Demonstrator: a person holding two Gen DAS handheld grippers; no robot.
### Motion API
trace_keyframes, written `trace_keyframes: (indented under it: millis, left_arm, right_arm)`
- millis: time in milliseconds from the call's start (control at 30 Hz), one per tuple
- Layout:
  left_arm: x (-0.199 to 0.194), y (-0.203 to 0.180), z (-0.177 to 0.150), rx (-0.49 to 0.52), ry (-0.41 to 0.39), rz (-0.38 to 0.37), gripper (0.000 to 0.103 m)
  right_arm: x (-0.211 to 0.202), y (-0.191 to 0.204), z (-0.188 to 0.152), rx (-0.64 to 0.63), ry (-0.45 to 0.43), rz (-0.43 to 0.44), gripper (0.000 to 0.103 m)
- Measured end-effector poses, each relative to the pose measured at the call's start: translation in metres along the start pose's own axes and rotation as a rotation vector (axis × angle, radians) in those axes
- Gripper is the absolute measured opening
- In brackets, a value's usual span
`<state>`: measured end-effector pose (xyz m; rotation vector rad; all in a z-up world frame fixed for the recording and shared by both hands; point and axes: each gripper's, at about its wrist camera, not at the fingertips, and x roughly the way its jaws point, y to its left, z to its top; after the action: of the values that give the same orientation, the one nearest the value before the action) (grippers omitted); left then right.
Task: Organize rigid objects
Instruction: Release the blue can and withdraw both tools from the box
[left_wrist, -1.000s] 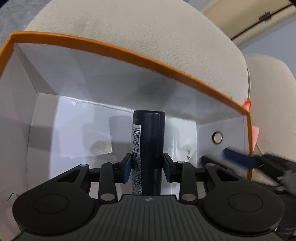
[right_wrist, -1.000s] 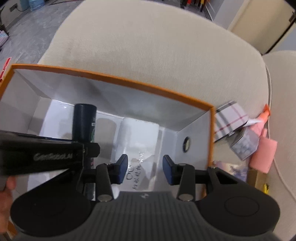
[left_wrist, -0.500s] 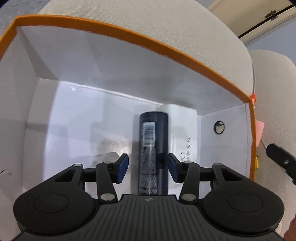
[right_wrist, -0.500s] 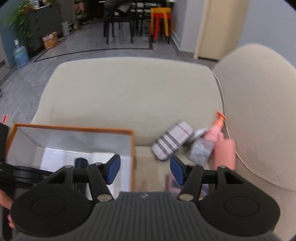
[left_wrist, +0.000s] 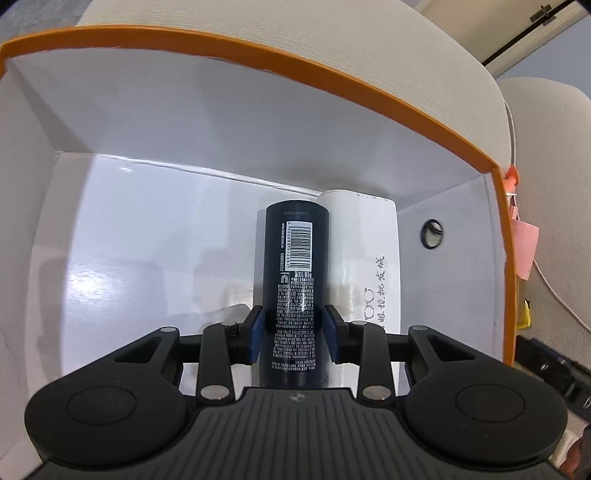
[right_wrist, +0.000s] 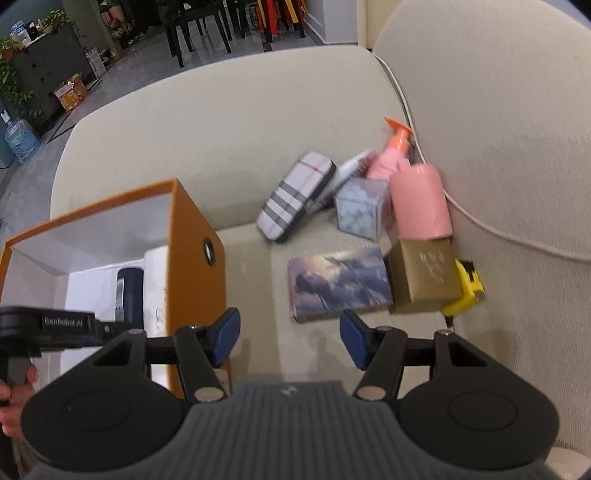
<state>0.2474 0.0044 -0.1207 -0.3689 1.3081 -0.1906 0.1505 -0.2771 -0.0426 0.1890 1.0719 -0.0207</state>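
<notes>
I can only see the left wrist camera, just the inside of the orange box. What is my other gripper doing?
Observer: The right hand-held gripper is open and empty, over the sofa beside the box.
Operator: Is there more stuff to put away?
Observer: Yes, a plaid case and a pink pump bottle lie on the cushion.
Operator: What's closest?
Observer: A flat box with a cloud picture, just ahead of its fingertips.

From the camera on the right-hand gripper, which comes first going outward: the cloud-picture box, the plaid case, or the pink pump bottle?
Measured from the right gripper:
1. Cloud-picture box, flat on the cushion just ahead of the fingertips.
2. Plaid case, farther back, slightly left.
3. Pink pump bottle, farthest, back right against the sofa arm.
</notes>
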Motion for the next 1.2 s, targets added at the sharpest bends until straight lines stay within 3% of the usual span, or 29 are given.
trace_keyframes:
  millis: [500,600,767,1067,1100,1200]
  left_arm:
    - [-0.005,-0.027,-0.009,0.139,-0.087,0.113,0.038]
    - [-0.013,-0.034,-0.010,0.199,-0.160,0.117,0.049]
    - [-0.032,-0.044,-0.008,0.265,-0.160,0.175,0.050]
    - [-0.089,-0.099,-0.009,0.489,-0.259,0.108,0.051]
    - [-0.090,-0.108,-0.008,0.518,-0.262,0.101,0.053]
    - [-0.086,-0.137,-0.008,0.611,-0.258,0.102,0.054]
  right_arm:
    - [0.019,-0.051,-0.015,0.034,0.061,-0.011,0.060]
    - [0.022,-0.061,-0.015,0.053,0.084,-0.006,0.060]
    - [0.024,-0.069,-0.013,0.081,0.101,0.021,0.061]
    - [0.037,-0.073,0.008,0.092,0.137,0.028,0.065]
    - [0.040,-0.074,0.009,0.104,0.155,0.037,0.072]
    - [0.054,-0.085,0.011,0.217,0.206,0.069,0.074]
